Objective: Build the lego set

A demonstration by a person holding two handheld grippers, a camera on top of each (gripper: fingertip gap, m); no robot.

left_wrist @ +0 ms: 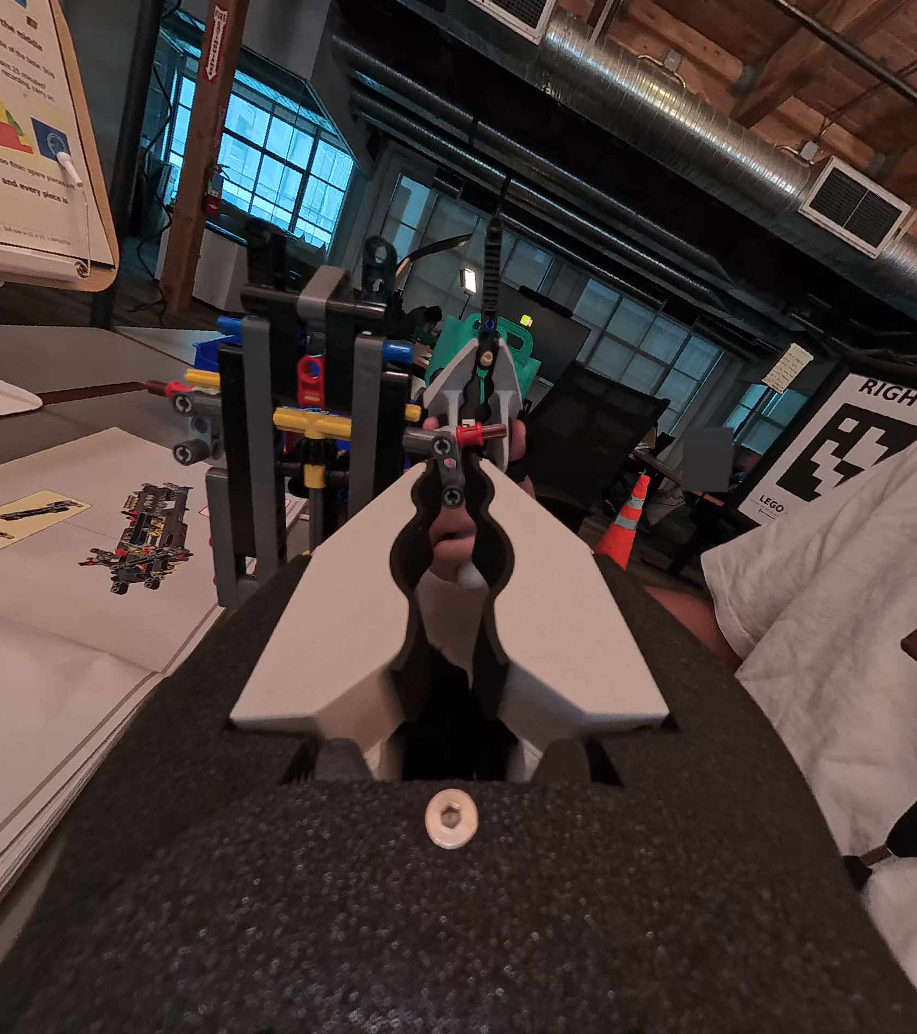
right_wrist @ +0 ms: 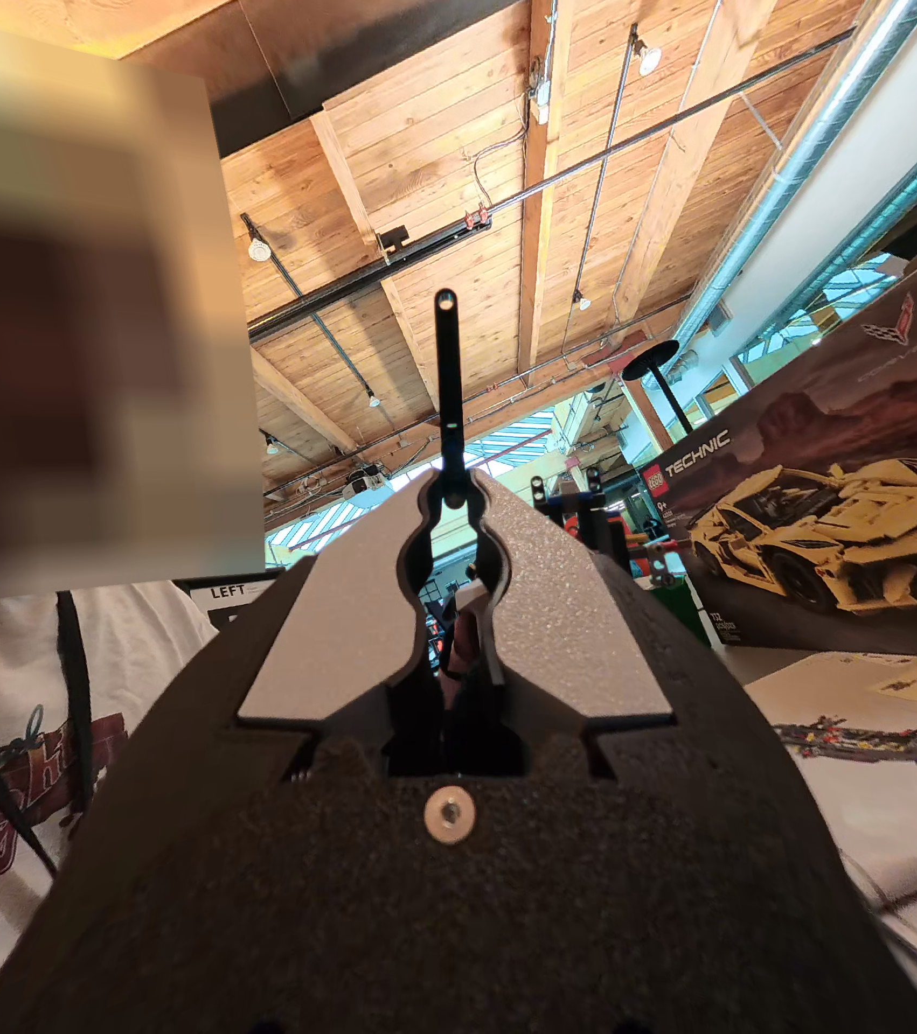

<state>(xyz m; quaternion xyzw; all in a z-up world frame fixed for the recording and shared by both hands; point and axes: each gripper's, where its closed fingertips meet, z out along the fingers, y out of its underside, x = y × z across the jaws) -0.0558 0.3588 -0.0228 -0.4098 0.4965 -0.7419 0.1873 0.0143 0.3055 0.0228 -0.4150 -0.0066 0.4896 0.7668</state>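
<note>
Only right wrist view shows set box (right_wrist: 814, 503) beside assembly (right_wrist: 602, 520).

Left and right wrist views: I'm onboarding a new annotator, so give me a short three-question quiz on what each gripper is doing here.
1. True or false: the left gripper is shut on a grey connector at the side of the lego assembly.
2. What does the right gripper hold? A) a long black beam B) a yellow axle C) nothing
3. Fill in: the open instruction booklet lies to the ____ of the assembly in the left wrist view.

Key: 1 true; 2 A; 3 left.
</note>
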